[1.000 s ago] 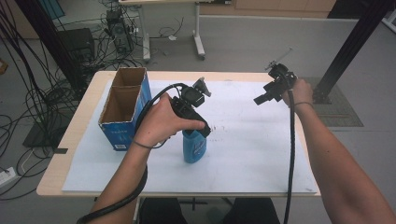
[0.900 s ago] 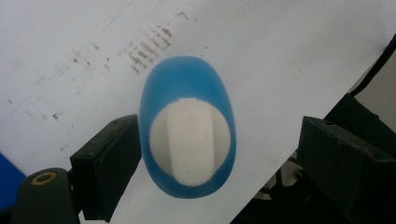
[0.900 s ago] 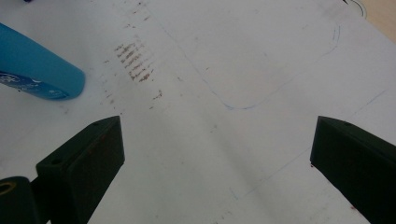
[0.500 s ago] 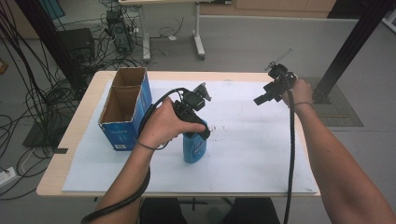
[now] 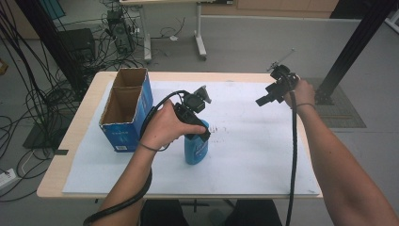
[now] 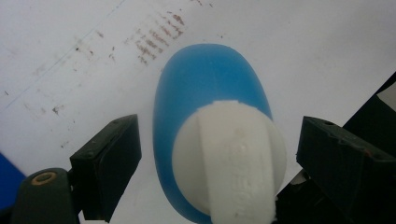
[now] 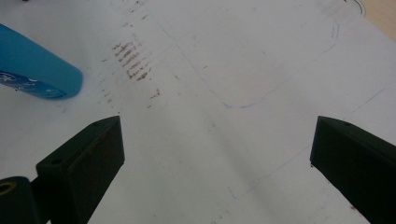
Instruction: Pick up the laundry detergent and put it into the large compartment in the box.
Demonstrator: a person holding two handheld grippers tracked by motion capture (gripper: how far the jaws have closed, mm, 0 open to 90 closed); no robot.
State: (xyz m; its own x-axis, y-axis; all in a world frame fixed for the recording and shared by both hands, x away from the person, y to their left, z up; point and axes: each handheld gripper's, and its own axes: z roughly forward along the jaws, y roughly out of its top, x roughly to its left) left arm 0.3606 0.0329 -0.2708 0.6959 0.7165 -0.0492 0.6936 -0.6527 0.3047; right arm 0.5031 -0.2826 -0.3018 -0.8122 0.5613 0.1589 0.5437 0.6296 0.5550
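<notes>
Left gripper (image 6: pixel 210 154), jaws spread, straddles the white cap (image 6: pixel 231 158) of an upright blue bottle (image 5: pixel 195 147) on the white sheet (image 5: pixel 254 155); centring before squeezing looks wise, while the right gripper (image 7: pixel 217 163) hangs wide apart, empty.

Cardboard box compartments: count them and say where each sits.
2. The blue cardboard box at the table's left has a near compartment and a far compartment behind it, both open-topped; their floors are partly hidden.
</notes>
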